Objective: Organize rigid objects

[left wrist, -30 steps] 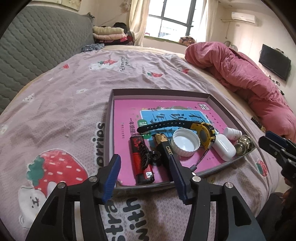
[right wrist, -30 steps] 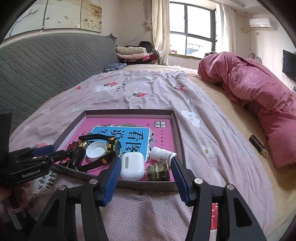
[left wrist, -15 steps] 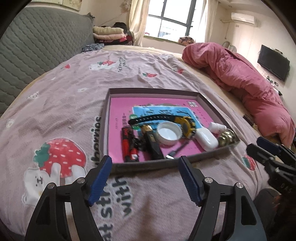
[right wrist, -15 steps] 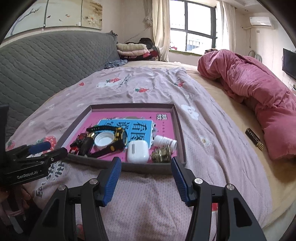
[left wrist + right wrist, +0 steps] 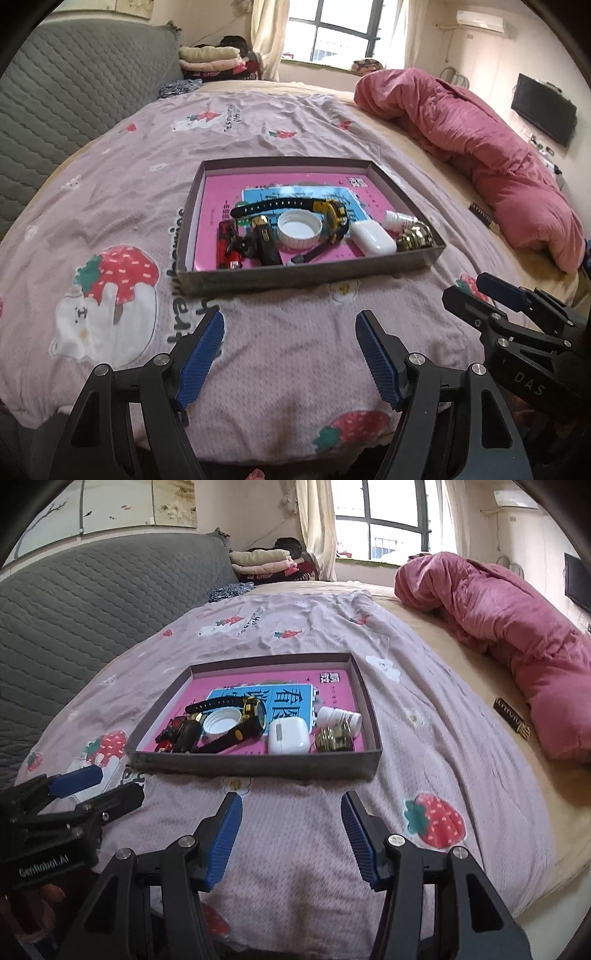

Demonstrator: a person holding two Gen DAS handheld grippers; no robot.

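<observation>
A shallow grey box [image 5: 306, 275] [image 5: 255, 764] lies on the bed with a pink book [image 5: 210, 218] in it. On the book lie a black and yellow watch [image 5: 328, 210] [image 5: 251, 712], a white lid [image 5: 298, 230] [image 5: 221, 722], a red lighter [image 5: 226, 245], a black lighter [image 5: 266, 243], a white earbud case [image 5: 372, 238] [image 5: 287, 735], a small white bottle [image 5: 399, 220] [image 5: 338, 716] and a brass knob [image 5: 414, 238] [image 5: 335, 738]. My left gripper [image 5: 290, 345] [image 5: 74, 794] is open and empty, well in front of the box. My right gripper [image 5: 291, 829] [image 5: 480, 291] is open and empty, also in front of it.
The bed has a pink strawberry sheet [image 5: 110, 206]. A rolled red quilt [image 5: 480, 147] [image 5: 498, 627] lies along the right. A small dark flat bar [image 5: 511, 710] [image 5: 482, 218] lies beside it. A grey padded headboard [image 5: 74, 602] is on the left, folded clothes [image 5: 269, 563] at the far end.
Both grippers have drawn back from the box toward the bed's near edge, still open. The items in the box have not moved.
</observation>
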